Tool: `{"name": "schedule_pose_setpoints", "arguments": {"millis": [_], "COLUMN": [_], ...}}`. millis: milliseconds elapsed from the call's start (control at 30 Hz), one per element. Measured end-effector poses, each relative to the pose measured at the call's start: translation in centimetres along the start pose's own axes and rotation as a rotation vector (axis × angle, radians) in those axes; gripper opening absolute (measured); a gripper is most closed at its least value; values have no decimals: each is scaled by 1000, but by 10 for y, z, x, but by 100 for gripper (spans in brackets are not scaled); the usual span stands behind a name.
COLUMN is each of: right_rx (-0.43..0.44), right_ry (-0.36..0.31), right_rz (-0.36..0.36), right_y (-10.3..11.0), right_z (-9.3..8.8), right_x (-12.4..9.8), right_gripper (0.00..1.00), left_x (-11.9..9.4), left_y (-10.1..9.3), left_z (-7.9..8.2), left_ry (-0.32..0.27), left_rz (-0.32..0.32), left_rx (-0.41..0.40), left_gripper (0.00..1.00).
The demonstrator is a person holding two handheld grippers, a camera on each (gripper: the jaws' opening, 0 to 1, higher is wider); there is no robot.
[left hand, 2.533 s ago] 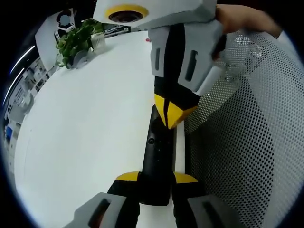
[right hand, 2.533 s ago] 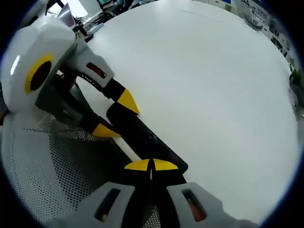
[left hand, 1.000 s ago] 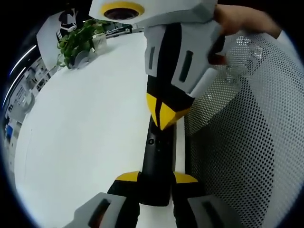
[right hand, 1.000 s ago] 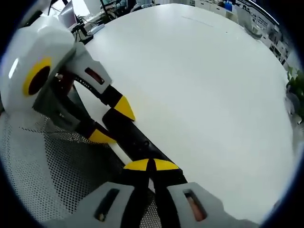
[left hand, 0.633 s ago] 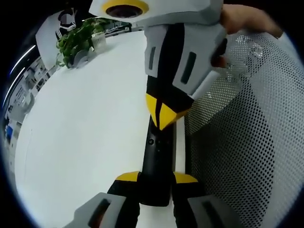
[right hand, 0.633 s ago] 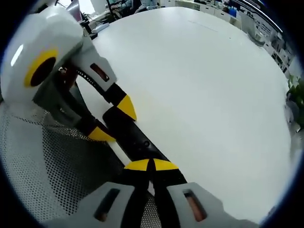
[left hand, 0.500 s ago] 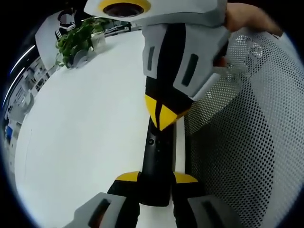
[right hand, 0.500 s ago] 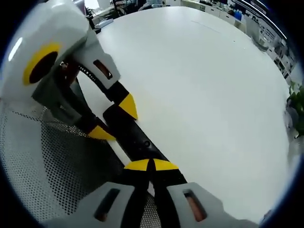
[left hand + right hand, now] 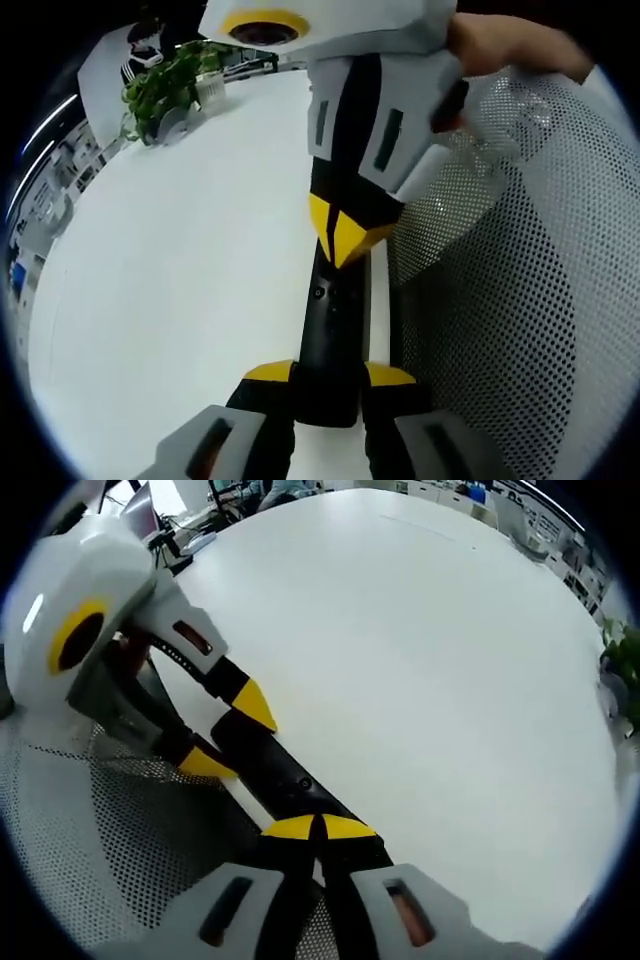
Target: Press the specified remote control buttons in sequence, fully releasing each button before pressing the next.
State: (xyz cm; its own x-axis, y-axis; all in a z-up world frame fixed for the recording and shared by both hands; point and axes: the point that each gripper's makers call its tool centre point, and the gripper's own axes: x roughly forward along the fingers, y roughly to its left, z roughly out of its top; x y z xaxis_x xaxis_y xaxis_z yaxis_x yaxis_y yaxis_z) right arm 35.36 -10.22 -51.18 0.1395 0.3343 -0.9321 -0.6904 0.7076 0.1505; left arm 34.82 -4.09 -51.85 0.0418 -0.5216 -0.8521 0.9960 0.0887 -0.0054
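Left gripper view: the left claw (image 9: 329, 372), yellow-tipped, was clamped across the near end of a slim black remote control (image 9: 330, 335). The remote lay lengthwise along the edge of the white counter (image 9: 170, 290), beside a white perforated mesh surface (image 9: 500, 320) on the right. At the remote's far end the right claw (image 9: 343, 240) came down from above, its yellow tips pressed together and resting on the remote's upper face. A hand (image 9: 500, 45) gripped that tool at the top. A green potted plant (image 9: 165, 85) stood far back on the counter.

Right gripper view: the right claw (image 9: 316, 828) was clenched, tips meeting with no gap, touching the black remote control (image 9: 280, 770) on top. Beyond, the left claw (image 9: 230, 735) held the remote's other end between its yellow tips. White mesh (image 9: 90, 820) lay to the left, the bare white counter (image 9: 430, 680) spreading beyond. Which button sat under the tips could not be made out.
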Motion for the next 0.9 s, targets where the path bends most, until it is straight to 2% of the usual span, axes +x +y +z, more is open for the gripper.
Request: {"name": "schedule_pose_setpoints", "arguments": {"millis": [233,400,633,733,800,900], "right_rx": [31,70,104,174,176,231], "right_ry": [-5,-7,3,19,12,-2], "right_rz": [12,19,19,12,14,31], "right_y": [1,0,0,-2,-4,-5], "right_z": [0,1,1,2,3,6], "right_x": [0,0,-1,-1,-1,-3], "right_gripper": [0,0,0,0,0,0], "left_x": [-4,-6,-5,-4,-4,-3], "left_y": [0,1,1,1,1,0], "left_z": [-5,-7,-7,-6,-5,-4], "left_ry": [3,-7,-1,6,10,13], "left_rz": [2,-3,-4,2,3,2], "left_rx": [-10,-47,-37,-26,-32,-27], "left_gripper": [25,25,24,24,24,24]}}
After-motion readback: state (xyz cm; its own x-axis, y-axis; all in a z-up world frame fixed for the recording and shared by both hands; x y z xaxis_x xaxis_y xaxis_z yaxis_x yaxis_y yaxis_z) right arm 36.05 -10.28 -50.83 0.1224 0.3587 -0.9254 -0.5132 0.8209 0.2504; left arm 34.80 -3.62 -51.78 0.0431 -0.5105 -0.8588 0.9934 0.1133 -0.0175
